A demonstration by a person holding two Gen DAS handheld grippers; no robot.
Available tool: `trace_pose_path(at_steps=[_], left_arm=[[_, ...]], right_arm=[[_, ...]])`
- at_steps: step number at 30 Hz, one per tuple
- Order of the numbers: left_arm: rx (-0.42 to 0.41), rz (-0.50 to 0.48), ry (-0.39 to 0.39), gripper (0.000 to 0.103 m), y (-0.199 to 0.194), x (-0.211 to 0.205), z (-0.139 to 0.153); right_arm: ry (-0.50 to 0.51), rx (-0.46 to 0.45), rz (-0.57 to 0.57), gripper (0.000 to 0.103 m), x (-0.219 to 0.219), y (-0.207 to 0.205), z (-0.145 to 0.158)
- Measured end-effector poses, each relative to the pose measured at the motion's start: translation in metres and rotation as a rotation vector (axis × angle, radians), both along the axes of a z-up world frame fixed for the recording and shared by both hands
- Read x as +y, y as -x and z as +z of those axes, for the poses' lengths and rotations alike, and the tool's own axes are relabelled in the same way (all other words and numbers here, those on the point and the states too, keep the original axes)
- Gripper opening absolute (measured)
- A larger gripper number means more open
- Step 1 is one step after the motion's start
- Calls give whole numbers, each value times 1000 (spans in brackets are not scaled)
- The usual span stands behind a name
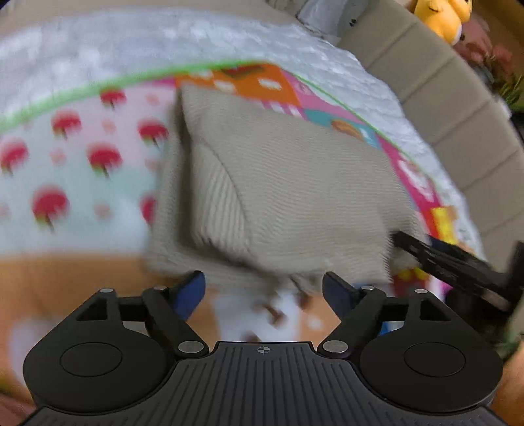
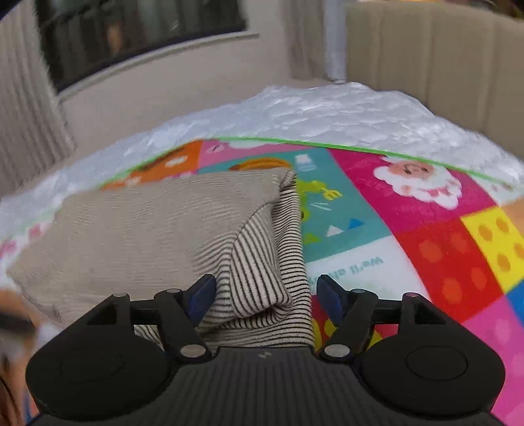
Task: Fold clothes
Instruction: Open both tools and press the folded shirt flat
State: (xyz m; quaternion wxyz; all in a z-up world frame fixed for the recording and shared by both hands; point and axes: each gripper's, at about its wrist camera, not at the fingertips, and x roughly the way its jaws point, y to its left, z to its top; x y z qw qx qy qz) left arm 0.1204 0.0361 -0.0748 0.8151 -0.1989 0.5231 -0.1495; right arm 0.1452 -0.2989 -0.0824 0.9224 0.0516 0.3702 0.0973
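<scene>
White fluffy blanket (image 2: 327, 108) covers the bed, w/ a padded beige headboard (image 2: 435, 49) behind it. On top lies a bright patchwork play mat (image 2: 425, 255), green-edged: strawberry print on one half, cartoon panels on the other. Folded striped sweater (image 2: 147, 236) sits on the mat, roughly mid-mat towards the panel side; beige w/ thin dark stripes, one sleeve (image 2: 262, 262) turned over along its right edge. Left wrist view is motion-blurred.

Right claw (image 2: 265, 295): spread wide, jaws either side of the folded sleeve end, blue pads not pinching it; whether they touch the fabric, can't tell. Left claw (image 1: 263, 288): also spread, just short of the sweater's near edge, nothing between the fingers. Yellow plush toy (image 1: 442, 16) sits atop the headboard, top right corner of left view.
</scene>
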Motion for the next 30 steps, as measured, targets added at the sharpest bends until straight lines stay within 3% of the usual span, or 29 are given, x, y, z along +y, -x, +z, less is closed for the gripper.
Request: trace_pose_path(at_steps=[2,6,9,13,20,25,30], left_arm=[[28,-20,26,84,1,-5,-7],[36,-23,44,84,-19,-9,-15],[79,-1,75,85,-40,-3,-21],[129,26,109,87,-69,4,-28],[-39,130,78,87,-116,27,-27],[-89,160,171,98,-130,41,-37],[-74,131,155,98,-132,37,-33]], right_arm=[[-33,-8,-35,75,-2,3,6],[-41,-56,-82,102,0,16,23],[-70,-91,-101,103,2,26,36],[-83,-74,-130,103,6,22,38],[-5,-56,-79,103,17,2,55],[82,-51,-87,103,18,-44,65],[168,46,-43,103,40,-116,51]])
